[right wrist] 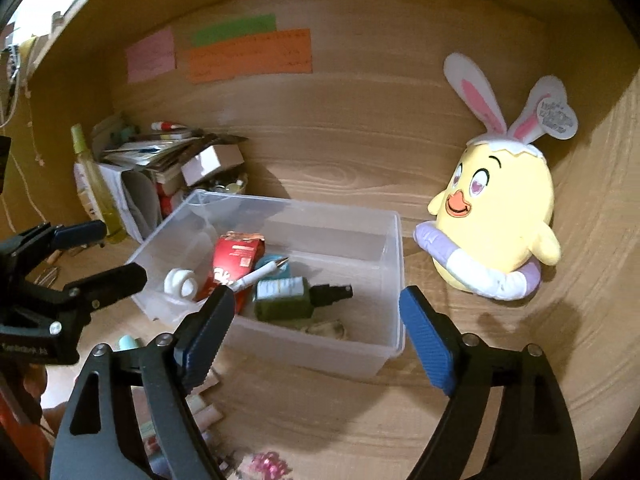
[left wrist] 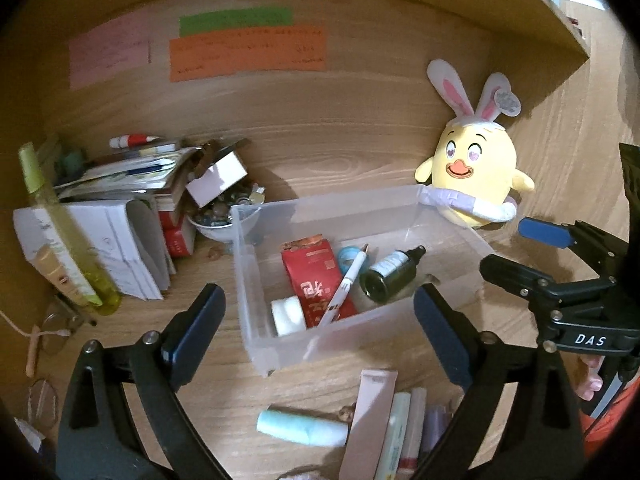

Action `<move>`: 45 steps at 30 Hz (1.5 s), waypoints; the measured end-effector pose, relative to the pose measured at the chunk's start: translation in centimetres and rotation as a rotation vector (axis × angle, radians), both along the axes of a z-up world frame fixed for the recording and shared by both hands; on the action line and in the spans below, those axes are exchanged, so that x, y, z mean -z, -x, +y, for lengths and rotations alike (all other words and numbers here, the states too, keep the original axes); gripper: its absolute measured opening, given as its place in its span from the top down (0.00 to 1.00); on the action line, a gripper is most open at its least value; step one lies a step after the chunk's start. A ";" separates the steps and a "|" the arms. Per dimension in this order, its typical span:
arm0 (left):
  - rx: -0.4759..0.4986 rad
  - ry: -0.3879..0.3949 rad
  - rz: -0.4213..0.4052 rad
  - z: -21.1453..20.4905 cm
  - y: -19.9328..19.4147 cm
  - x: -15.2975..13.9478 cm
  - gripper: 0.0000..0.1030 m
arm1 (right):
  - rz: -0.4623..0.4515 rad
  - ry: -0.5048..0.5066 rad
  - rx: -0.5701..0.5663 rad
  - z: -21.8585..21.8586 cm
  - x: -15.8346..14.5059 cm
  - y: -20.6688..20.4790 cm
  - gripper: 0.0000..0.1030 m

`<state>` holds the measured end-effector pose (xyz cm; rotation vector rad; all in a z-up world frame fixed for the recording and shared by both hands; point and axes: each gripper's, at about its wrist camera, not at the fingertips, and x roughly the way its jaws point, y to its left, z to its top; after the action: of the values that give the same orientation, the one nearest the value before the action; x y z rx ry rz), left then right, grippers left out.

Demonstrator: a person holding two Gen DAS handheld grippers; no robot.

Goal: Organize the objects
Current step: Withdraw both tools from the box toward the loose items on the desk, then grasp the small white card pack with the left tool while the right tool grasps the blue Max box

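A clear plastic bin (left wrist: 320, 200) (right wrist: 400, 260) stands on the wooden desk. In it lie a red packet (left wrist: 316, 280) (right wrist: 234, 258), a white pen (left wrist: 346, 284) (right wrist: 260, 274), a dark green bottle (left wrist: 390, 276) (right wrist: 292, 298) and a white roll (left wrist: 286, 314) (right wrist: 180, 282). My left gripper (left wrist: 320, 300) (right wrist: 116, 252) hangs open above the bin's near left side, holding nothing. My right gripper (right wrist: 316, 296) (left wrist: 516, 250) is open and bare over the near right side. A teal tube (left wrist: 300, 426), a pink tube (left wrist: 372, 420) and several slim tubes (left wrist: 408, 428) lie in front of the bin.
A yellow plush chick with rabbit ears (left wrist: 476, 172) (right wrist: 496, 216) sits right of the bin. A pile of books and boxes (left wrist: 120, 184), a yellow-green spray bottle (left wrist: 60, 232) and a bowl of trinkets (left wrist: 224, 216) crowd the left. Glasses (left wrist: 56, 332) lie near left. Coloured notes (left wrist: 246, 54) hang on the back wall.
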<state>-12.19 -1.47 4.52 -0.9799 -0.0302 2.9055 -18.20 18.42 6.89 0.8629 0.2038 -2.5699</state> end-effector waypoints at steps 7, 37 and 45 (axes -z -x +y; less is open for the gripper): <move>-0.019 0.012 -0.007 -1.1 -2.8 0.6 0.06 | 0.004 0.006 -0.005 0.2 0.3 -3.0 0.20; -0.030 -0.048 -0.177 -1.7 -10.5 7.7 0.38 | -0.234 0.073 -0.015 0.1 7.9 -9.8 0.37; 0.000 -0.089 -0.226 -1.8 -10.5 8.9 0.53 | -0.239 0.034 -0.047 -1.6 8.6 -10.5 0.55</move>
<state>-1.66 -3.26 -4.36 -1.2845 -0.1709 2.7509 -7.74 16.81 -1.75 1.1281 0.1069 -2.3943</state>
